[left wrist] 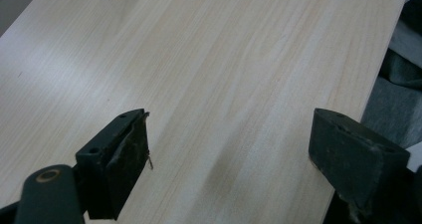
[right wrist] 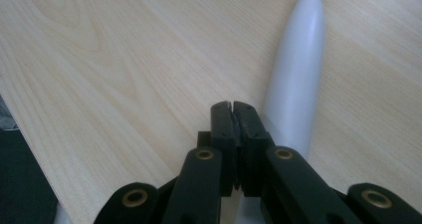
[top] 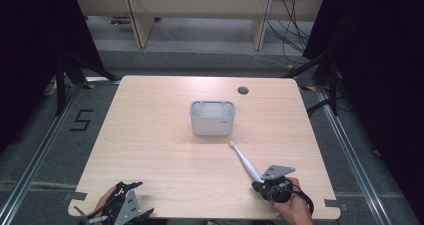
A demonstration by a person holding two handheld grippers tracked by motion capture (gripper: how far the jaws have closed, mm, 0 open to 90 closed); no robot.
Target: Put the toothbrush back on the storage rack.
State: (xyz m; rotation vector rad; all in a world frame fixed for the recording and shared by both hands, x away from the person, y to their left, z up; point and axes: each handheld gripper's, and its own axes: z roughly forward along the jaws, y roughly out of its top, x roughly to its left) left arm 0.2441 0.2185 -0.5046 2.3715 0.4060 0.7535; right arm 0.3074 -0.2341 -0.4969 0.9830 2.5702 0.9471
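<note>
A white electric toothbrush (top: 245, 161) lies flat on the wooden table (top: 160, 145), its brush head pointing at a pale grey open box (top: 212, 103) in the middle. My right gripper (top: 257, 185) sits at the handle end near the table's front right. In the right gripper view its jaws are pressed together with nothing between them (right wrist: 232, 107), and the toothbrush (right wrist: 296, 84) runs just beside and beneath them. My left gripper (top: 129, 186) hovers at the front left edge. Its fingers stand wide apart over bare wood (left wrist: 231, 122).
A round cable hole (top: 243, 90) sits in the tabletop behind the box. The table's front edge is right under both hands. Grey floor with a taped "5" (top: 80, 120) lies to the left, and cables (top: 292, 30) and furniture legs stand beyond the far edge.
</note>
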